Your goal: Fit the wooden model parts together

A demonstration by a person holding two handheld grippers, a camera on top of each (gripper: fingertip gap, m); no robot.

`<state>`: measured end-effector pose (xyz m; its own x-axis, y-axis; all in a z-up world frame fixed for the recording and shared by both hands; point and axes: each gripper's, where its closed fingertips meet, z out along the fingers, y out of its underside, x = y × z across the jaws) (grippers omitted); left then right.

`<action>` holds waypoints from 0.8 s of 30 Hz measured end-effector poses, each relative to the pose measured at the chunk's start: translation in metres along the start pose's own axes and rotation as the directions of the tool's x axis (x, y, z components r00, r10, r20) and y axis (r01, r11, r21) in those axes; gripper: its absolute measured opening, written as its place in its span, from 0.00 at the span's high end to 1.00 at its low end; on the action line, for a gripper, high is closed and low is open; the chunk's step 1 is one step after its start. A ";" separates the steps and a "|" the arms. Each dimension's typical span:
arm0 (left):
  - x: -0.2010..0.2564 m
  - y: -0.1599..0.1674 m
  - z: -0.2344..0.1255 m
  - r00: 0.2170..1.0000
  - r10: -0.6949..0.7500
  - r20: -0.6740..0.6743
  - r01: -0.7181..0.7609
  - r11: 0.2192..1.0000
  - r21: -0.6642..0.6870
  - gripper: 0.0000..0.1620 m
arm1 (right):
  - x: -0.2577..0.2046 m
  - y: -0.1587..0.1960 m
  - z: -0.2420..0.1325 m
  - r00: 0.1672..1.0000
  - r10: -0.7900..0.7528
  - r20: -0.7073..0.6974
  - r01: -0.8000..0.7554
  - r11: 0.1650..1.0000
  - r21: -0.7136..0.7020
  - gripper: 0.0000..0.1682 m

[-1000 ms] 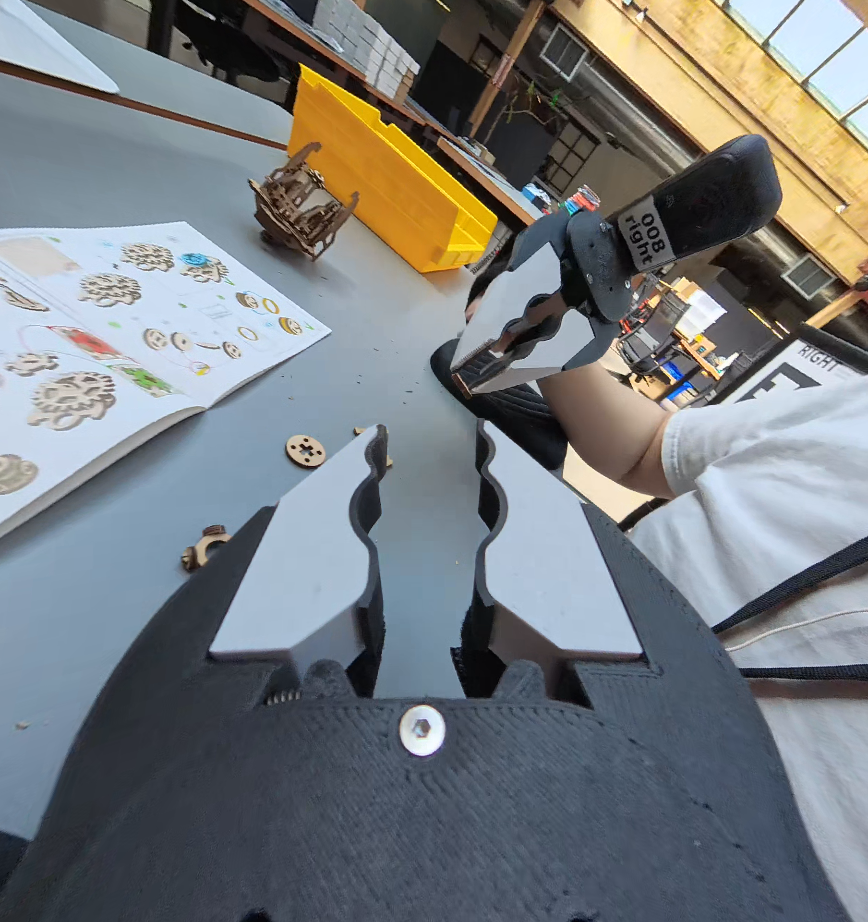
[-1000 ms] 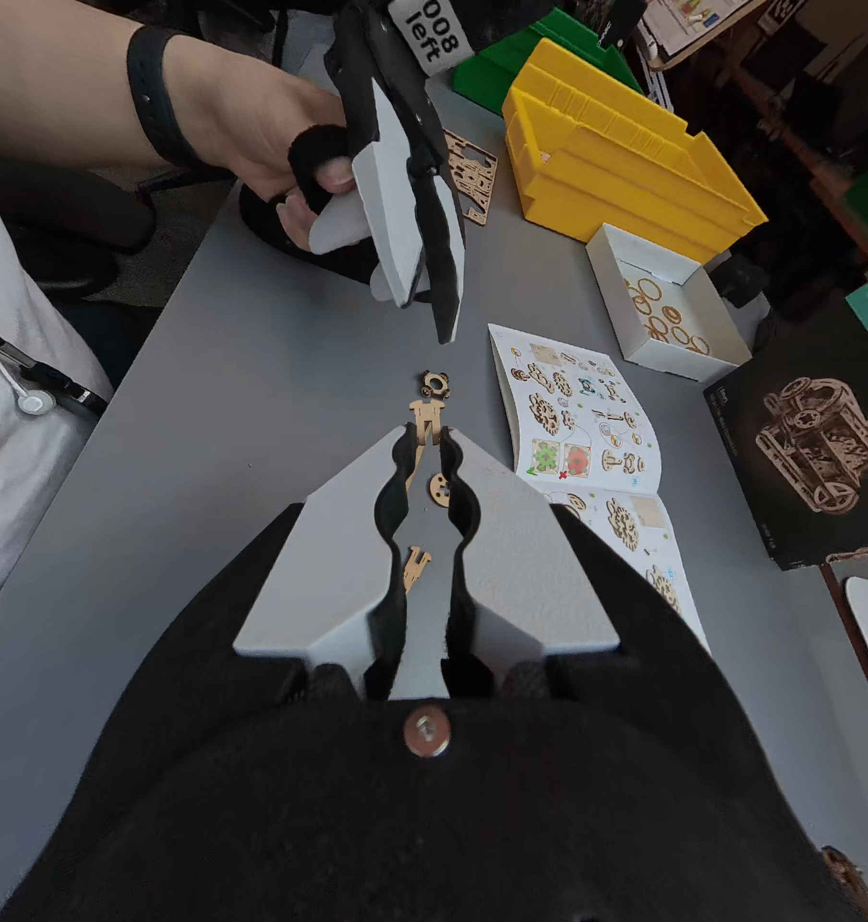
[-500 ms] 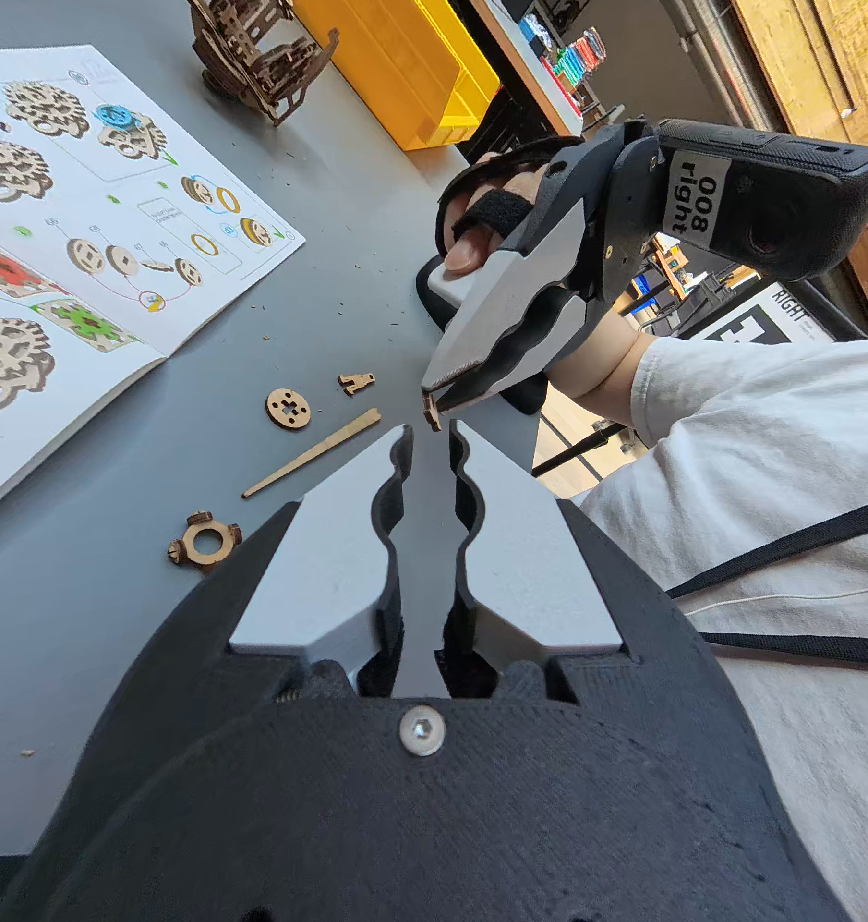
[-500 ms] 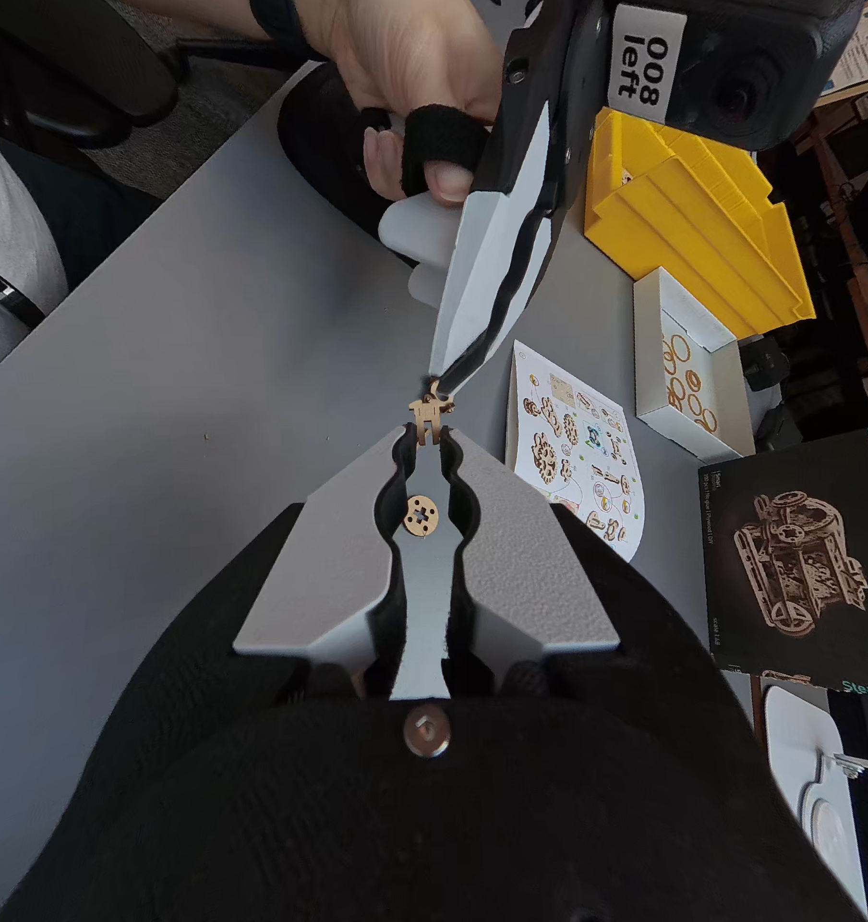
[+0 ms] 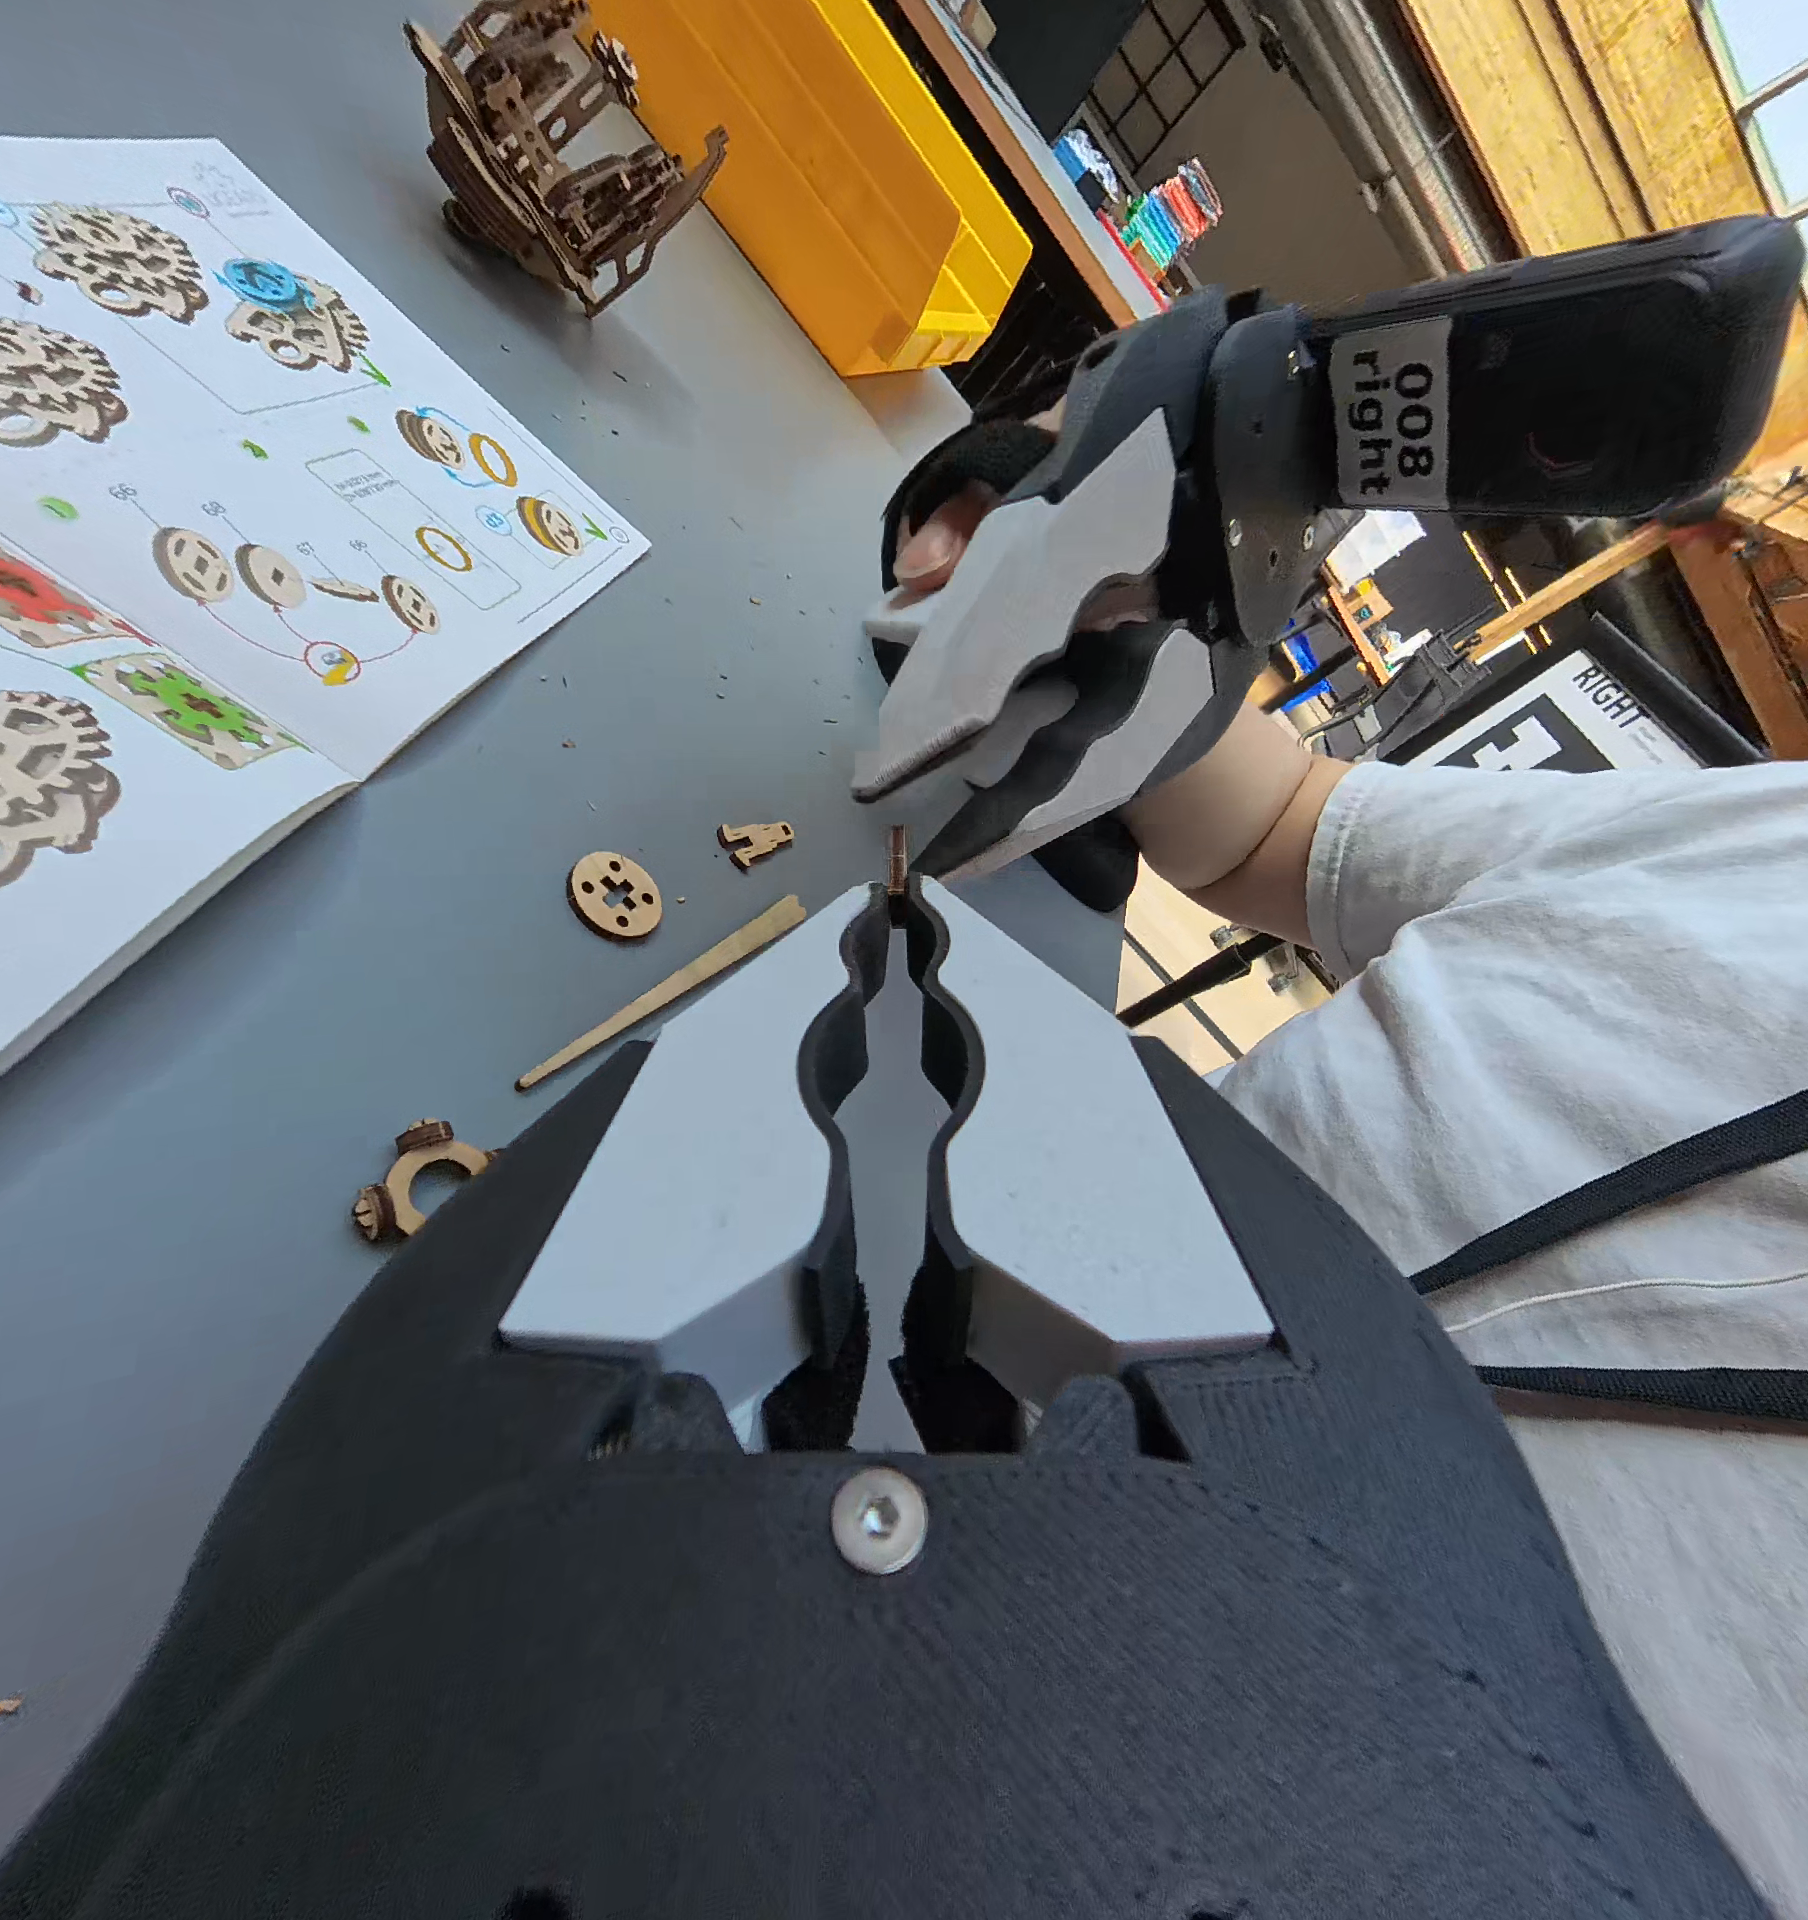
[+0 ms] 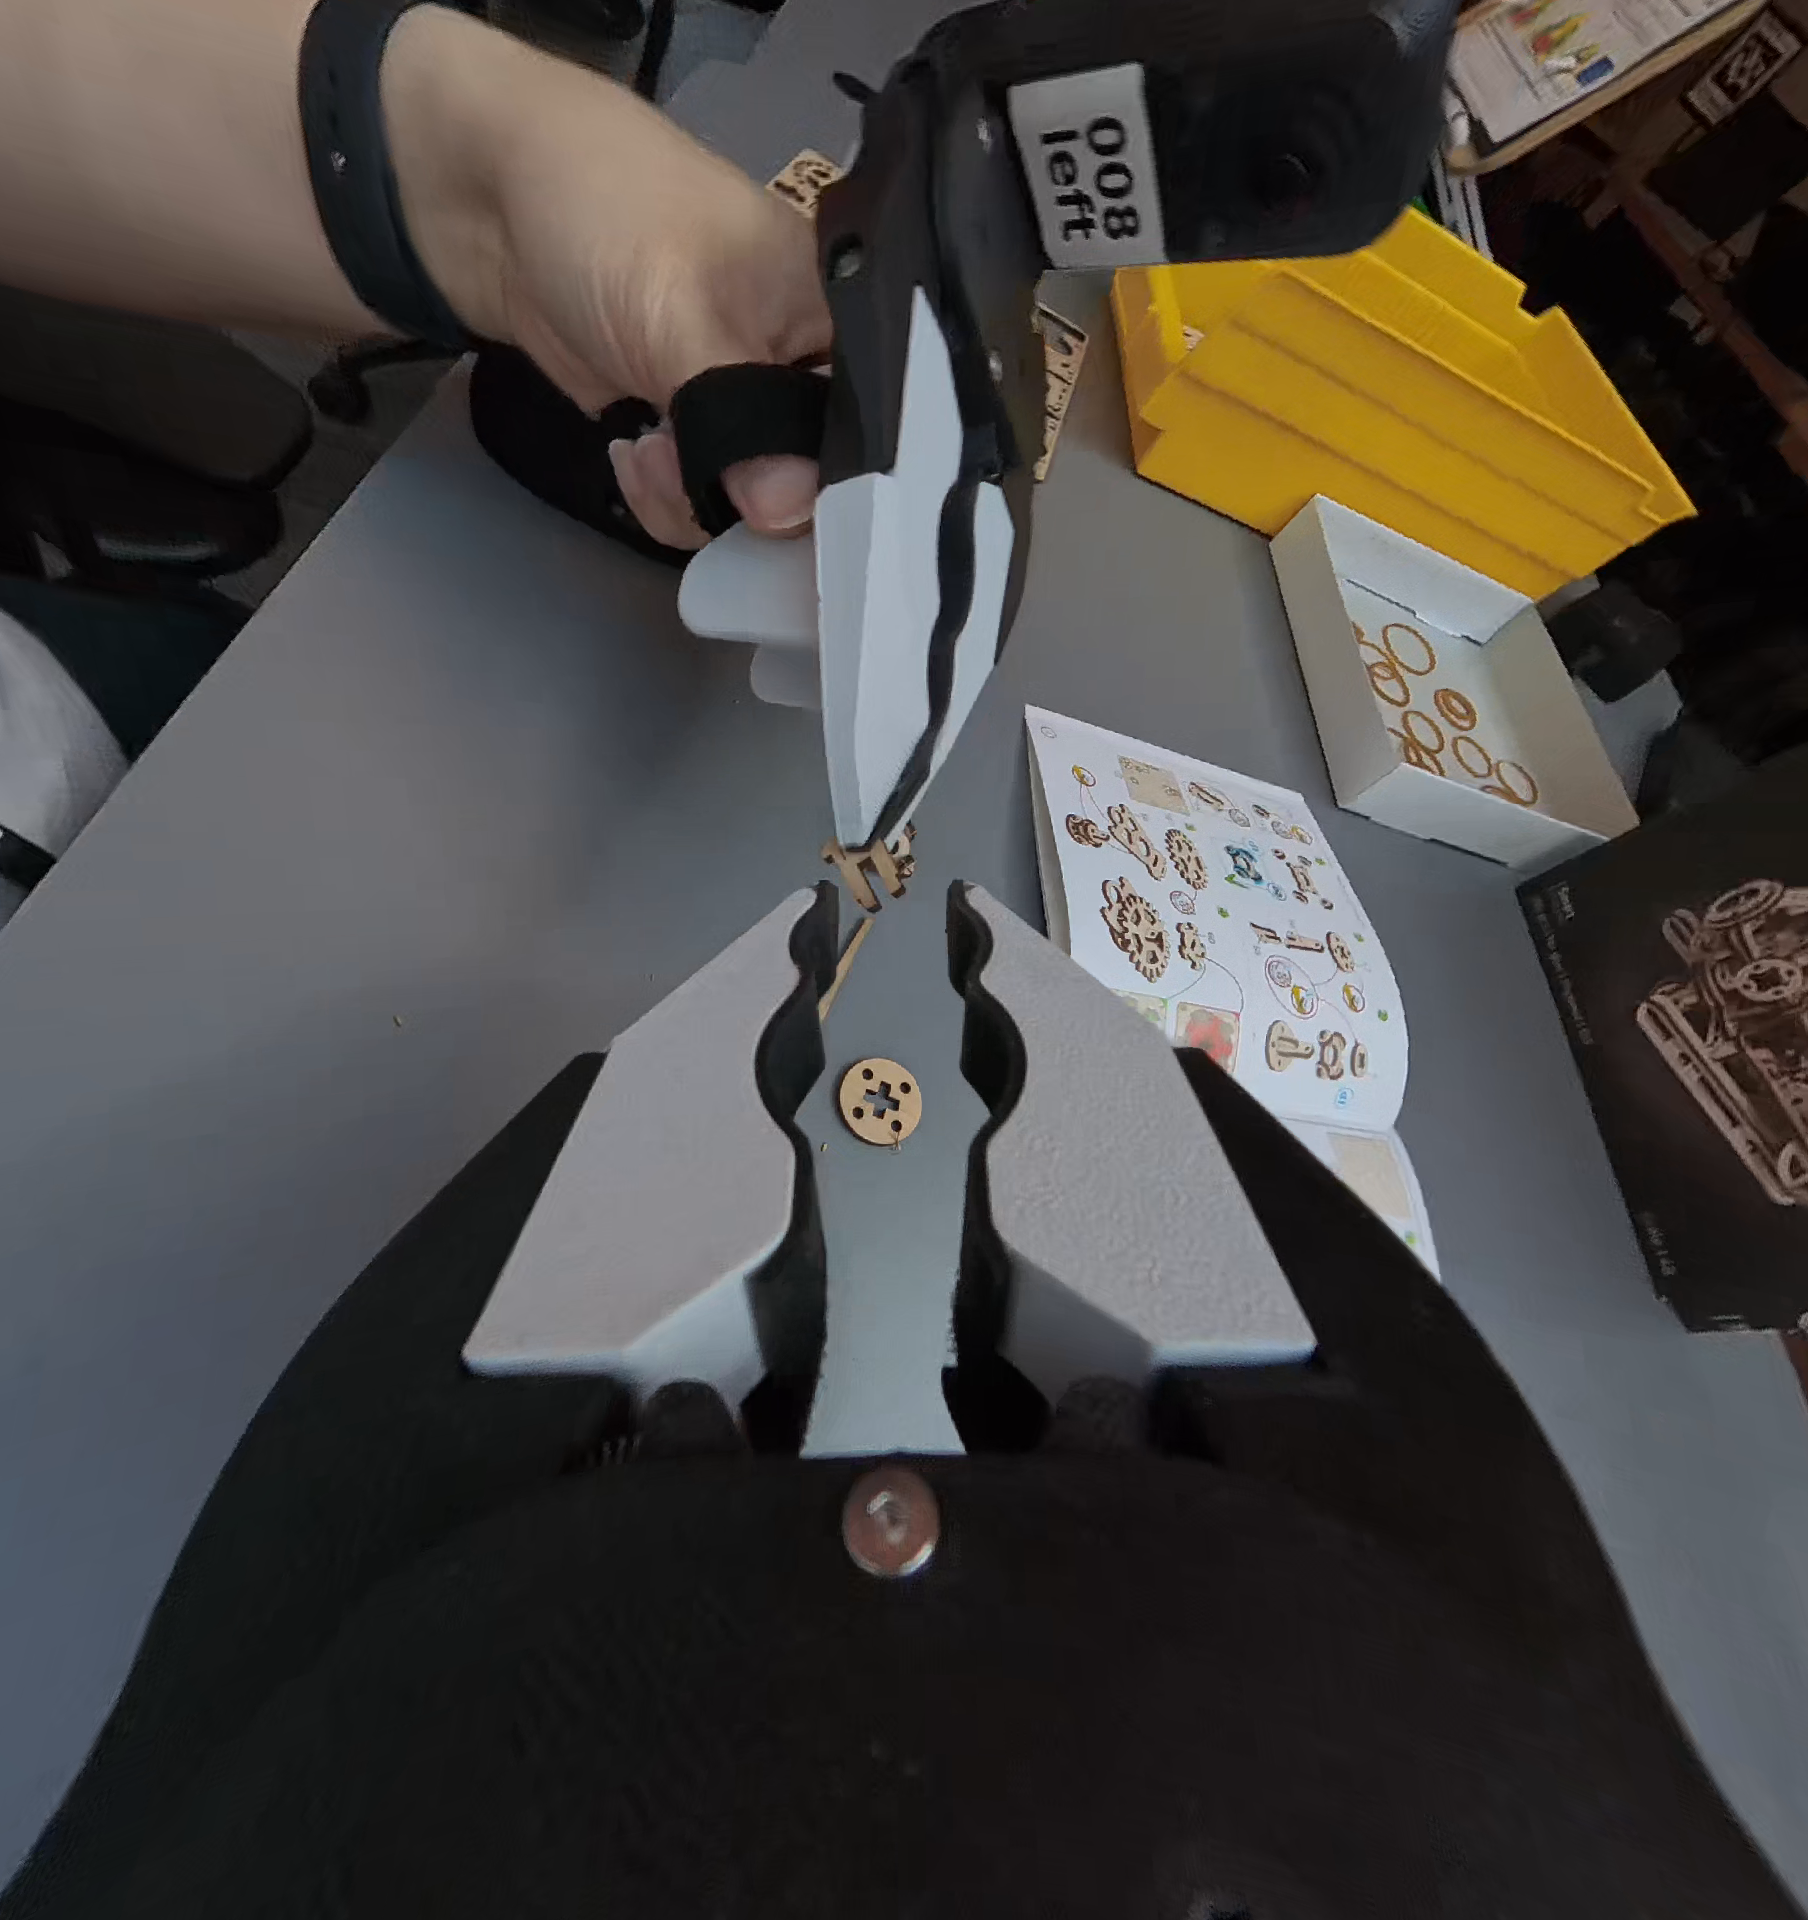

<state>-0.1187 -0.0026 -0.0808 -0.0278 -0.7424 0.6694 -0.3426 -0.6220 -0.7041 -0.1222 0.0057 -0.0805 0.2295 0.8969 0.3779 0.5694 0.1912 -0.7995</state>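
Left gripper pinched on small wooden part, held above grey table; right gripper parted, empty, tips just beside part; holed disc lies between its fingers

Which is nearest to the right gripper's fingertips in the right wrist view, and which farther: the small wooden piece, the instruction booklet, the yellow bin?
1. Small wooden piece: just ahead of the right gripper, in the left gripper's tips.
2. Instruction booklet: right, flat on the table.
3. Yellow bin: far upper right.
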 end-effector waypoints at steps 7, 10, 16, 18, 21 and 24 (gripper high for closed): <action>0.005 -0.031 -0.013 0.999 0.034 0.026 -0.041 0.913 0.405 1.00 | 0.027 -0.019 -0.022 0.654 0.688 0.315 -0.757 0.592 0.278 0.89; 0.007 -0.032 -0.012 0.998 0.047 0.034 -0.058 0.881 0.469 1.00 | 0.032 -0.020 -0.025 0.578 0.728 0.370 -0.816 0.502 0.288 0.89; 0.012 -0.031 0.000 0.996 0.082 0.034 -0.088 0.876 0.473 1.00 | 0.019 -0.024 -0.017 0.497 0.737 0.457 -0.866 0.451 0.215 0.93; 0.015 -0.034 -0.002 0.995 0.097 0.032 -0.100 0.862 0.496 1.00 | 0.018 -0.022 -0.017 0.487 0.734 0.474 -0.871 0.447 0.203 0.94; 0.021 -0.036 -0.001 0.991 0.132 0.031 -0.130 0.850 0.511 1.00 | 0.016 -0.026 -0.021 0.469 0.717 0.516 -0.880 0.432 0.200 1.00; 0.023 -0.035 -0.001 0.989 0.142 0.035 -0.140 0.853 0.503 1.00 | 0.015 -0.027 -0.022 0.474 0.710 0.521 -0.876 0.441 0.195 1.00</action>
<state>-0.1081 0.0024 -0.0406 -0.0436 -0.8311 0.5544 0.1840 -0.5521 -0.8132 -0.1162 0.0049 -0.0431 0.1020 0.7684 -0.6318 -0.1037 -0.6234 -0.7750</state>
